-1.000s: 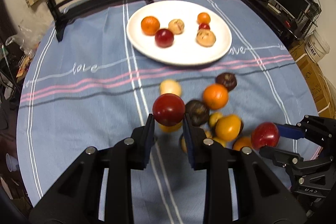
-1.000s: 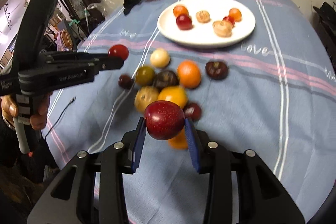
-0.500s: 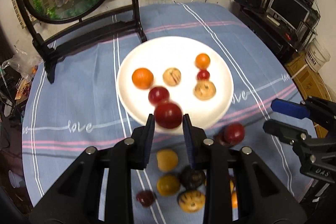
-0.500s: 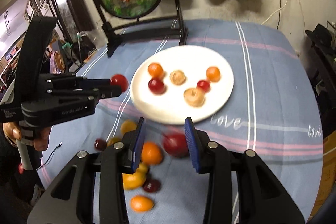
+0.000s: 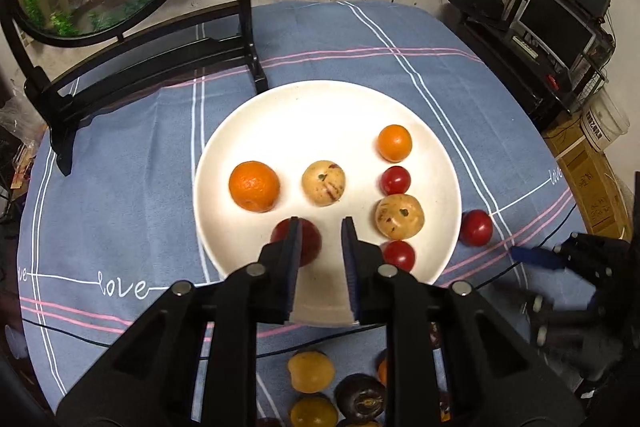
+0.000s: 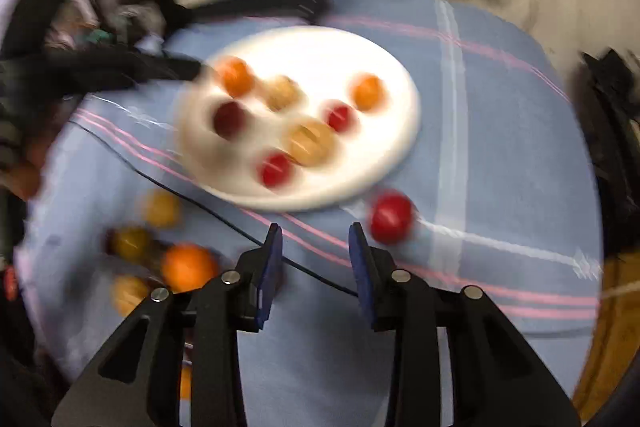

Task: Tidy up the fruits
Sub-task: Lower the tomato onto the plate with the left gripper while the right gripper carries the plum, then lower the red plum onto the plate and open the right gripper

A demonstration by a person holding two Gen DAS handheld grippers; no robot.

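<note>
Both red fruits released, one on the plate, one off it.

Your left gripper (image 5: pixel 320 223) now stands wide and empty over the round white plate (image 5: pixel 320 107); the dark red plum it carried a second ago rests on the near rim area. Your right gripper (image 6: pixel 314 229) is also wide and empty, and its glossy red plum (image 6: pixel 390 215) has landed on the blue striped tablecloth (image 6: pixel 500 147), just beside the plate, so it needs picking up again.
</note>
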